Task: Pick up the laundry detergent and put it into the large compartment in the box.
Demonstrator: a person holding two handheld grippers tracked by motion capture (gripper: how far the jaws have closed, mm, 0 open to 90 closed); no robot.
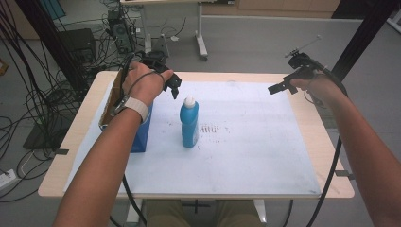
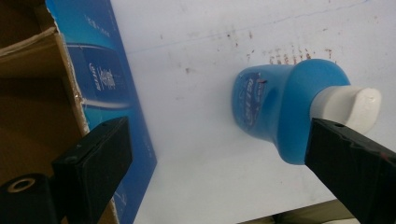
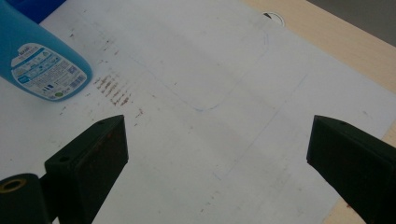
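Bottle stands upright near the middle of the white mat, blue with a white cap, just right of the box. The left gripper hovers above and behind it, jaws spread wide with nothing clamped. In the left gripper view the bottle sits between the two black jaws but lower down, apart from both; the cap points toward the right jaw. The blue box with its open cardboard flap lies beside the left jaw.

The right gripper hangs over the far right corner of the mat, well apart from the bottle, its jaws likewise wide apart and empty. In the right gripper view the bottle shows at the upper left, label facing the camera, with brown smudges on the mat just beside its base. The table edge runs bare wood around the mat.
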